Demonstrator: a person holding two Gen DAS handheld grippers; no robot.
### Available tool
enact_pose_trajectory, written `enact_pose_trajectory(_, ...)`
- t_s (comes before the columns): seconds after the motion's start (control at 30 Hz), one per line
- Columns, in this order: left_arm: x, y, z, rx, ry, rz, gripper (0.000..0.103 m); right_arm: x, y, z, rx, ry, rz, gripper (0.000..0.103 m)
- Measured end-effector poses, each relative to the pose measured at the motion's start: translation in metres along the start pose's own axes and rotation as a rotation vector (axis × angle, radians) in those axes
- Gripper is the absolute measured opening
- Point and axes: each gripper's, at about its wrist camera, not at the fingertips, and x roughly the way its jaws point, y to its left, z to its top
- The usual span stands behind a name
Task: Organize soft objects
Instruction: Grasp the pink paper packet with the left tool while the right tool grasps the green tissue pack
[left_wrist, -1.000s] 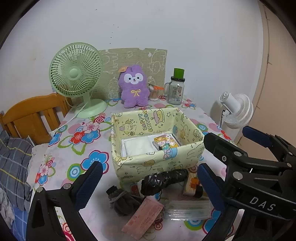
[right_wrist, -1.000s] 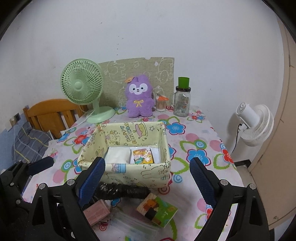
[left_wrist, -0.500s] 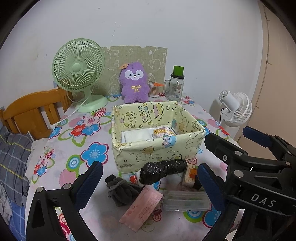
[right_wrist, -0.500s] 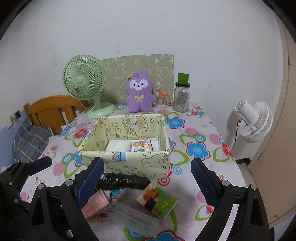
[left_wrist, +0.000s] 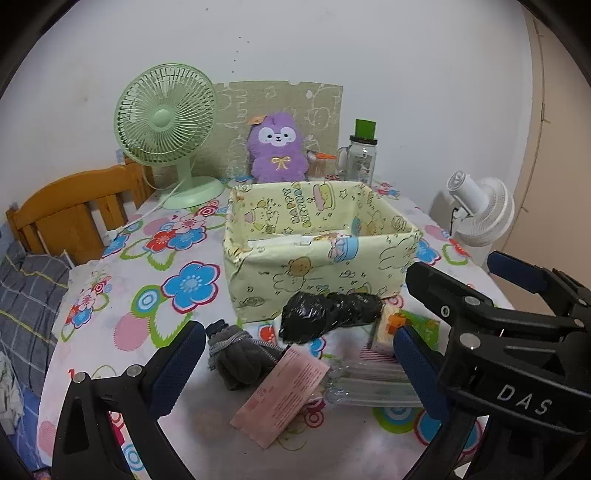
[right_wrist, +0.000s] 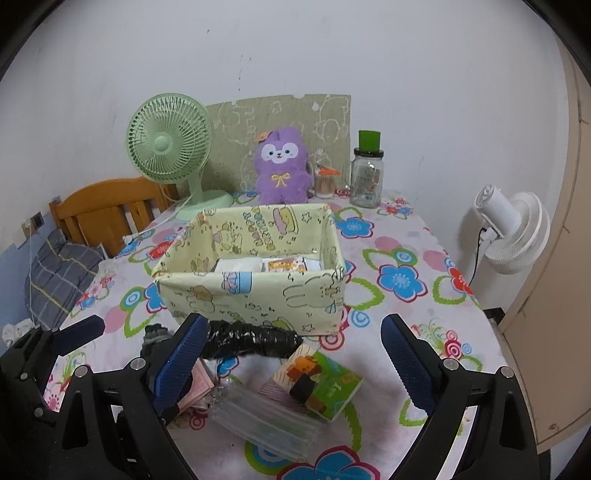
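Hovering above the near edge of the flowered tablecloth (left_wrist: 122, 280), the left gripper (left_wrist: 295, 363) has its blue-padded jaws spread wide with nothing between them, and the right gripper (right_wrist: 291, 354) is spread wide and empty too. Taking the yellow cartoon-print box (left_wrist: 314, 266) as the landmark: it stands open in the middle of the table, with white packets and a small printed packet lying inside. Just in front of its near wall lies a black wrapped bundle (left_wrist: 328, 315), touching or almost touching the box. In front of the box and to the left sits a grey knitted glove (left_wrist: 240, 356), with a pink packet (left_wrist: 282, 393) leaning against it. In front of the box and to the right lie a clear plastic bag (right_wrist: 266, 417) and a colourful picture pack (right_wrist: 317, 380) resting partly on it. Behind the box, against the wall, sit a purple plush toy (left_wrist: 277, 149), a green fan (left_wrist: 166, 122) to its left and a glass jar (left_wrist: 360, 155) to its right.
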Motion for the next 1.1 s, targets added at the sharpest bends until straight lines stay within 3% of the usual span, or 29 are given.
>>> enact_pose_trajectory(0.47,0.022,0.015,-0.028,-0.055,0.058,0.041,0.101,0.022,0.002,-0.021,-0.004,0.041,0.021,0.096)
enact_pose_trajectory(1.1,0.054,0.013,-0.046,-0.035,0.162,-0.009,0.091,0.054,-0.006,-0.038,0.010,0.129,-0.025,0.096)
